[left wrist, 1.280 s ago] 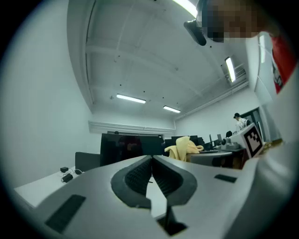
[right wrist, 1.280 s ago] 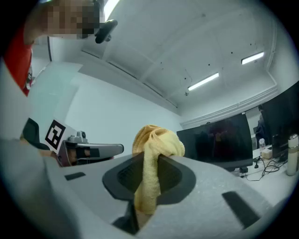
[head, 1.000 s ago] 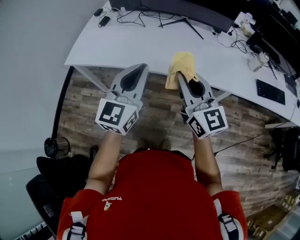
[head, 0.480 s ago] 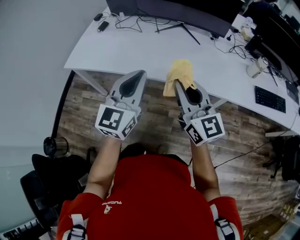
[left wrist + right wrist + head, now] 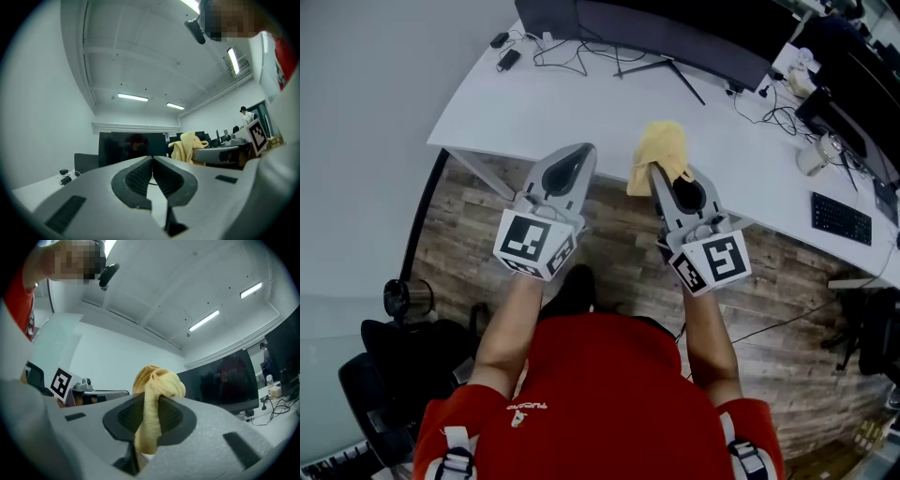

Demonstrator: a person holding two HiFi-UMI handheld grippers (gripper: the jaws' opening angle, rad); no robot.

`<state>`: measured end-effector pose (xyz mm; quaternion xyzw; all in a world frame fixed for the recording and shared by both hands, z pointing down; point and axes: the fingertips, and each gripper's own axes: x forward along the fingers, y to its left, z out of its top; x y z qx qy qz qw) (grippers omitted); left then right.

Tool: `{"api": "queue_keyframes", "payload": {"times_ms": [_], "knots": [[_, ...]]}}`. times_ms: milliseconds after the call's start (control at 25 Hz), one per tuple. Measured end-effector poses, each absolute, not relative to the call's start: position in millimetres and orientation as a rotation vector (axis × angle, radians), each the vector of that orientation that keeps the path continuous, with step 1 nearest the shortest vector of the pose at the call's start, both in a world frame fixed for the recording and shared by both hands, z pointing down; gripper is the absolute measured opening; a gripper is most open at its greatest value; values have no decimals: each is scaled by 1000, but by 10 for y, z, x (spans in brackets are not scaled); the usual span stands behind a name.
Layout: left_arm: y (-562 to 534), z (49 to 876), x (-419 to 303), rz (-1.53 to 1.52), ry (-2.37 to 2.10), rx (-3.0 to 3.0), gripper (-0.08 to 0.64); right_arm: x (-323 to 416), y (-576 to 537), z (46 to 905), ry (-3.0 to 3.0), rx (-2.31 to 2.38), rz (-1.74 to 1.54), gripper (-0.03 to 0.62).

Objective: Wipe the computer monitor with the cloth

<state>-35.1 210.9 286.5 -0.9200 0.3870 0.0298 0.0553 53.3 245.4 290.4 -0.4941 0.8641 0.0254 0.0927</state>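
A wide black monitor [image 5: 675, 33] stands at the back of the white desk [image 5: 581, 103], its dark screen [image 5: 131, 147] facing me. My right gripper [image 5: 654, 161] is shut on a bunched yellow cloth [image 5: 661, 150], held in the air at the desk's near edge, short of the monitor. The cloth [image 5: 154, 399] hangs down between the right jaws, and the screen [image 5: 225, 385] shows behind it. My left gripper [image 5: 586, 148] is shut with nothing in it, level with the right one. The left gripper view shows the cloth [image 5: 187, 146] at its right.
Cables, a power adapter [image 5: 509, 59] and the monitor's stand legs [image 5: 661, 64] lie on the desk by the screen. A keyboard [image 5: 842, 217], a cup [image 5: 814, 159] and further dark monitors sit at the right. A bin [image 5: 405, 298] and a chair stand on the wood floor, lower left.
The desk and monitor have shifted slightly down in the head view as I step closer. Both grippers keep their pose, with the cloth still held in the right one.
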Motion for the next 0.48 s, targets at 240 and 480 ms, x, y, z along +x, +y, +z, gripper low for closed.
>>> {"api": "queue_keyframes", "payload": {"times_ms": [240, 480], "knots": [[1425, 2895, -497, 113, 1154, -2812, 9, 367, 1792, 2883, 2587, -1503, 99, 63], [632, 2864, -753, 119, 1119, -2828, 9, 109, 977, 2777, 2586, -1543, 119, 63]]}}
